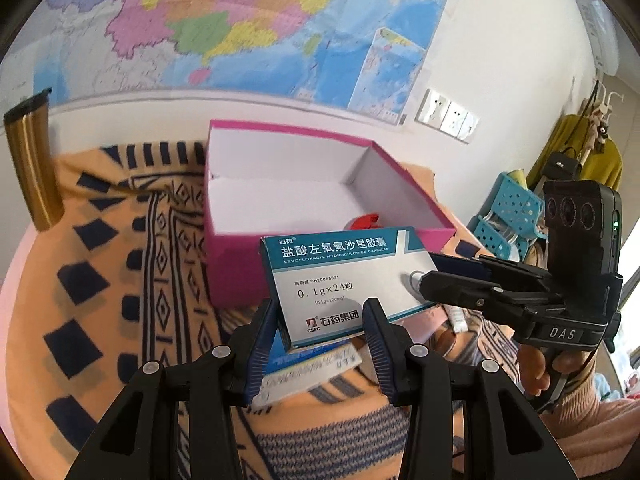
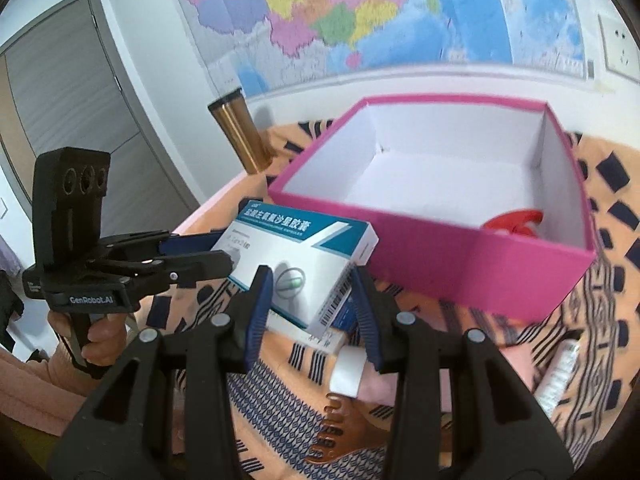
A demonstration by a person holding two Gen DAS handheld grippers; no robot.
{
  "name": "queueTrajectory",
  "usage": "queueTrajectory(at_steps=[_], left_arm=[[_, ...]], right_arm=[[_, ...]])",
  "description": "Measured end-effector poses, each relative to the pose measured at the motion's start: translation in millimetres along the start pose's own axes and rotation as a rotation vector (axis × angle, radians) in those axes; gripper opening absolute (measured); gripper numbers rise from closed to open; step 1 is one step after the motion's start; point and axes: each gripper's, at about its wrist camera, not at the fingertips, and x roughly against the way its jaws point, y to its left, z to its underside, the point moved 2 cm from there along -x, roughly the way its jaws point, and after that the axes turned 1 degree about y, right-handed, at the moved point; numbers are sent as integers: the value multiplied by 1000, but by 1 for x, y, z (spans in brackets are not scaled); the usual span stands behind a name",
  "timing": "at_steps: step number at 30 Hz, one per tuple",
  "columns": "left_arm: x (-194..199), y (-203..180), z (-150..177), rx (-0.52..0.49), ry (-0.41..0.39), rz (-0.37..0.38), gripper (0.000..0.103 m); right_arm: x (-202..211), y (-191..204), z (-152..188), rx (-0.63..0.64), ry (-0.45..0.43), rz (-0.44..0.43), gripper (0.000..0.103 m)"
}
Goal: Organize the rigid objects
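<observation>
- left gripper (image 1: pixel 322 344) jaws pinching medicine box (image 1: pixel 344 280) at one end
- right gripper (image 2: pixel 312 312) jaws pinching its other end
- box held in air just before pink box (image 1: pixel 248 256), above patterned cloth (image 1: pixel 120 280)

wall: white, map (image 1: pixel 240 28) | sockets (image 1: pixel 446 116) | door (image 2: pixel 60 92) grey | daylight

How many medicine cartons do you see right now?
2 for sure: the teal-and-white carton held up between both grippers in front of the pink box, and another carton lying on the blanket beneath it. More may be hidden under them.
</observation>
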Motion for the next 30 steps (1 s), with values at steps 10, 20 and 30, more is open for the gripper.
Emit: queueTrajectory(at_steps=[10, 20, 30], left_arm=[[-4, -3, -36, -35, -46, -35, 44], [-30, 13, -63, -18, -35, -82, 44], [-55, 28, -68, 20, 13, -110, 44]], right_arm=[[10, -9, -34, 14, -60, 12, 44], [-10, -29, -62, -31, -56, 6, 44], [-39, -47, -70, -91, -9, 4, 44]])
